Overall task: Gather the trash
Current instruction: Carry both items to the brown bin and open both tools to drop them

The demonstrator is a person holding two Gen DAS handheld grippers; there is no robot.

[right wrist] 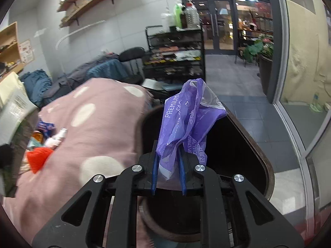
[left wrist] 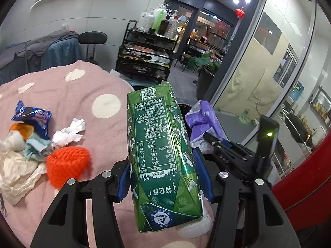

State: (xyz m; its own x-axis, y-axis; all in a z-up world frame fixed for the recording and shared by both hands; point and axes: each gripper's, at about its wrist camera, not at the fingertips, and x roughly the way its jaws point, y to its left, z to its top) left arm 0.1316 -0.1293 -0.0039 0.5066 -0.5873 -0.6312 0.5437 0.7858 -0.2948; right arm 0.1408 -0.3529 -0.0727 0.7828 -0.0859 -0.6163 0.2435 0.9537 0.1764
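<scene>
A green drink carton, gripped between the left tongs, hides the bin behind it. The right tongs pinch a crumpled purple wrapper above the dark bin, its bottom unseen. Blurred litter lies on the pink spotted blanket.

Each black hand-held gripper has blue pads and silver screws.

grey tiled floor, glass doors
</scene>
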